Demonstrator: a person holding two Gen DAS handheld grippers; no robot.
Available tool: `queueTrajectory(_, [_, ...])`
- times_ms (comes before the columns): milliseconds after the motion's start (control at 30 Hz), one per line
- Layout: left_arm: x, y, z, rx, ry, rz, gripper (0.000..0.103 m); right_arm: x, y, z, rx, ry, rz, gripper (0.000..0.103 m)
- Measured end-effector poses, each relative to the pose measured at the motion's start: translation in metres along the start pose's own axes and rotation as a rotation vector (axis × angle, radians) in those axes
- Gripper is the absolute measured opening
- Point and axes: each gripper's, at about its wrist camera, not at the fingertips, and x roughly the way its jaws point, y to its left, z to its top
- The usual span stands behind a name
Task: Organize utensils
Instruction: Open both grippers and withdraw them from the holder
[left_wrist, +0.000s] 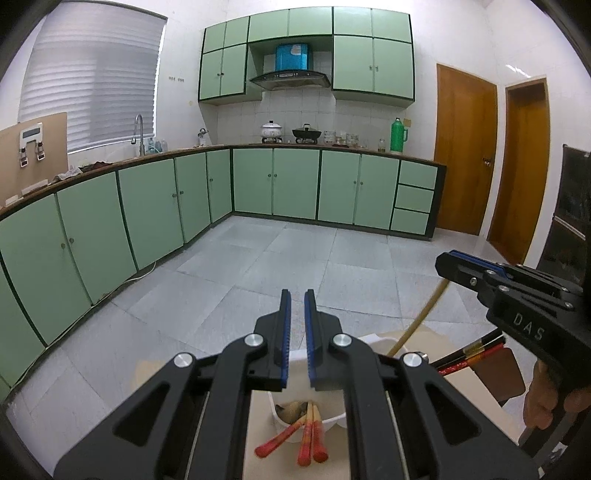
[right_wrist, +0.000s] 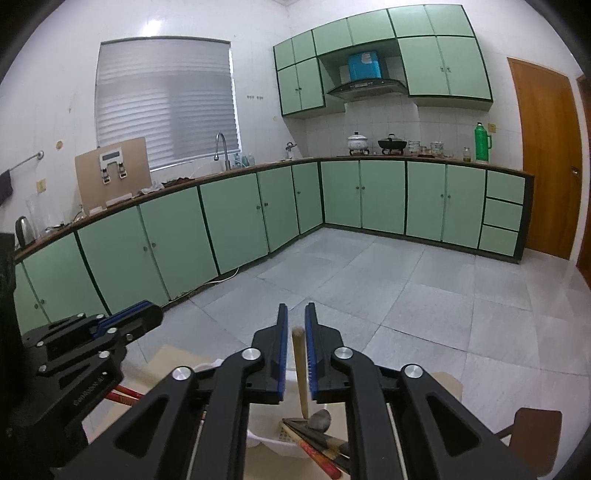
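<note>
The left tool (left_wrist: 297, 332) sits low in the middle of its picture, its blue pads a small gap apart with nothing between them. Under it, red chopsticks (left_wrist: 308, 439) stick out over the rim of a white basket (left_wrist: 332, 421) on the pale surface (left_wrist: 258, 435).

The right tool (right_wrist: 297, 347) has a wooden handle (right_wrist: 301, 369) standing in its narrow gap. I cannot tell if the pads press it. The handle leans down into the basket (right_wrist: 258, 441).

Ahead of both tools the grey tiled floor (right_wrist: 406, 295) is wide open up to the green cabinets (right_wrist: 380, 195).
</note>
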Motion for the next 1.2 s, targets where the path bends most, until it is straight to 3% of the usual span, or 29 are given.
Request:
queueTrajectory(100, [-0.008, -0.001, 0.002, 0.005, -0.007, -0.003, 0.010, -0.014, -0.004, 0.002, 0.010, -0.017, -0.001, 0.024])
queueTrajectory(333, [-0.039, -0.008, -0.003, 0.013, -0.046, -0.006, 0.038, -0.045, -0.010, -0.002, 0.038, -0.040, -0.017, 0.050])
queueTrajectory(467, [-0.060, -0.012, -0.010, 0.009, -0.058, -0.009, 0.041, -0.066, -0.011, -0.010, 0.042, -0.045, -0.019, 0.058])
queueTrajectory(533, [-0.072, -0.012, -0.015, 0.003, -0.064, -0.007, 0.049, -0.078, -0.010, -0.015, 0.043, -0.053, -0.024, 0.068])
queueTrajectory(700, [-0.099, -0.013, -0.029, -0.006, -0.072, 0.000, 0.061, -0.103, -0.008, -0.025, 0.055, -0.051, -0.019, 0.082])
queueTrajectory(933, [-0.143, -0.020, -0.049, -0.026, -0.070, 0.000, 0.080, -0.143, 0.006, -0.039, 0.052, -0.055, 0.034, 0.096])
queueTrajectory(1200, [-0.184, -0.024, -0.060, -0.031, -0.076, 0.007, 0.088, -0.185, 0.029, -0.042, 0.021, -0.079, 0.087, 0.097])
